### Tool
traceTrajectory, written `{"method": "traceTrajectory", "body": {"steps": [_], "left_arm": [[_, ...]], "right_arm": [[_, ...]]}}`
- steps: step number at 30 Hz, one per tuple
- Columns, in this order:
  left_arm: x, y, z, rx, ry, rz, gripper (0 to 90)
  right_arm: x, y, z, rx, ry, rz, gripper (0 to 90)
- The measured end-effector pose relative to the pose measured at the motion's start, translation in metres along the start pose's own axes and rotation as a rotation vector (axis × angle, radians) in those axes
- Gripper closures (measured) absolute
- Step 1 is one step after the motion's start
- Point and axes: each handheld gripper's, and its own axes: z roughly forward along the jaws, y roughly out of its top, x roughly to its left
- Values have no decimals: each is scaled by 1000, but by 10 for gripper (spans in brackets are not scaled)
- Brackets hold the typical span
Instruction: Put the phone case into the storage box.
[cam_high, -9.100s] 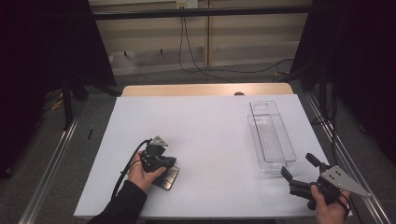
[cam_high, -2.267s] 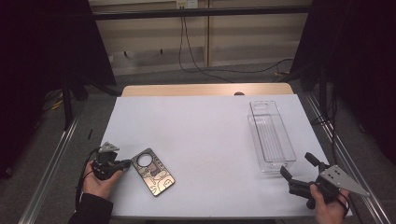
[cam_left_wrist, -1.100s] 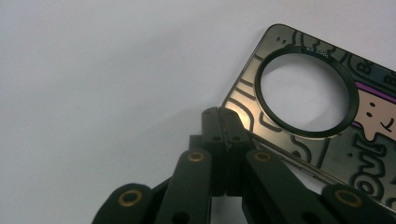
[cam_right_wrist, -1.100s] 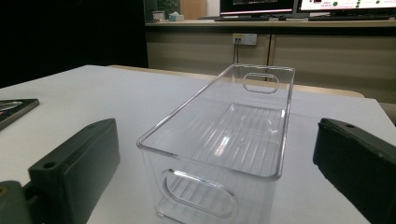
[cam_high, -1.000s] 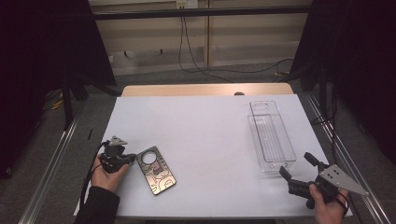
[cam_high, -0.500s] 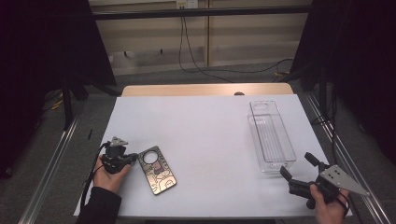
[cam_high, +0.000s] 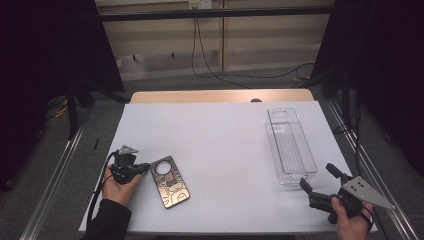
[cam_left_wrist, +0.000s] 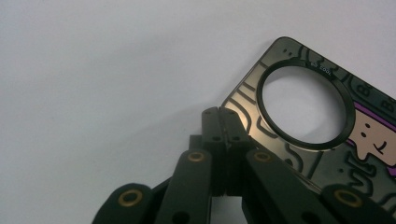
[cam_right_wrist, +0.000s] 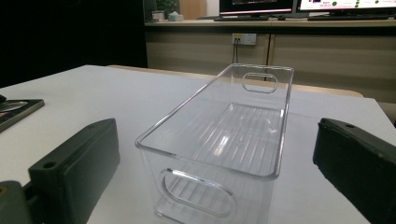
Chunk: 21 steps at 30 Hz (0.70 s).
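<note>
At surface's left edge, left tool (cam_high: 145, 169) lies low, jaws closed empty, tips touching dark patterned phone case (cam_high: 171, 181); right tool (cam_high: 320, 183) gapes wide.

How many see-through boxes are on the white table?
1. The clear box sits on the table's right side, just ahead of the right gripper. Nothing looks hidden.
</note>
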Motion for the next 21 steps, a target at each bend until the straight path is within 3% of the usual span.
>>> {"method": "traceTrajectory", "body": {"steps": [8,14,21], "left_arm": [[2,4,6,-16,-25,-23,900],[-7,14,12,7,5,22,900],[-10,19,18,2,-12,34,900]], "right_arm": [[0,0,0,-3,0,-3,0],[0,0,0,-3,1,-1,0],[0,0,0,-3,3,-2,0]]}}
